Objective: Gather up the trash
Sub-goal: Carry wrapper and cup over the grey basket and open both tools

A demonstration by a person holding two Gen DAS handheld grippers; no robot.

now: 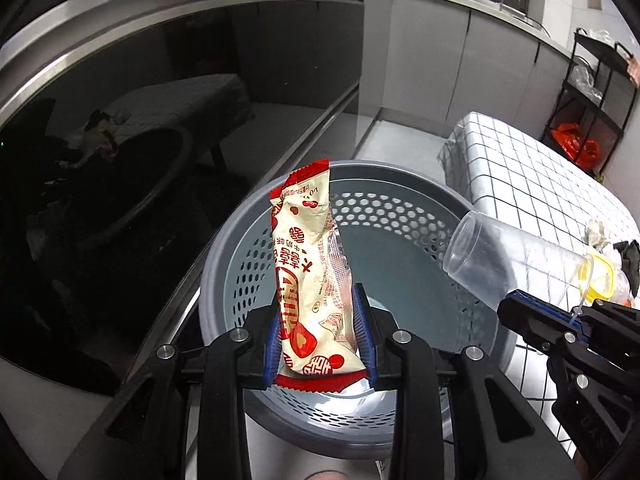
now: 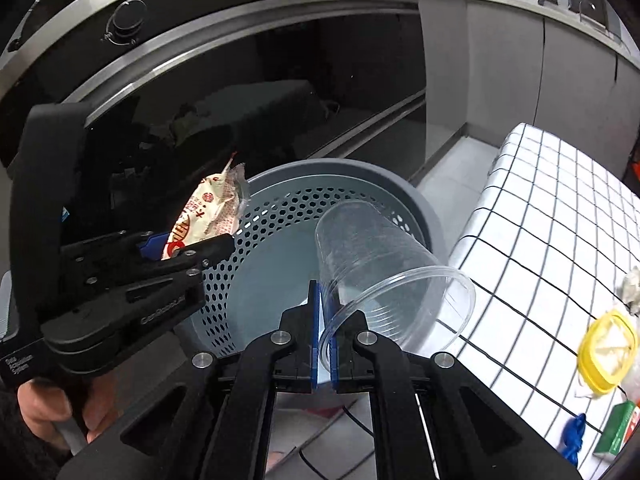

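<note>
- Snack wrapper [image 1: 310, 280], left wrist view: red and cream, pinched low down between the blue pads of the left gripper [image 1: 320, 344]. Its long axis runs up and away along the fingers, and its free end stands over the grey perforated bin [image 1: 420, 216].
- Same view: the bin's open mouth lies directly beneath and ahead of the fingers, so the wrapper would fall inside if let go. The bin floor looks bare.
- Same view, right edge: the right gripper [image 1: 520, 312] holds a clear plastic cup [image 1: 504, 260] by its rim, base pointing over the bin's right rim.
- Clear plastic cup [image 2: 376, 264], right wrist view: the right gripper [image 2: 325, 340] has its pads pressed together on the cup's wall at the rim. The cup lies tilted, base away from the fingers, mouth toward the camera and right.
- Same view: the cup hangs over the near right part of the bin [image 2: 424, 200], just beside the checked tablecloth [image 2: 560, 220].
- Same view, left: the left gripper [image 2: 196, 248] carries the wrapper [image 2: 208, 212] over the bin's left rim. Both hands appear about equally near the opening.
- Judgement: more litter, including a yellow lid [image 2: 606, 344], waits on the cloth.
</note>
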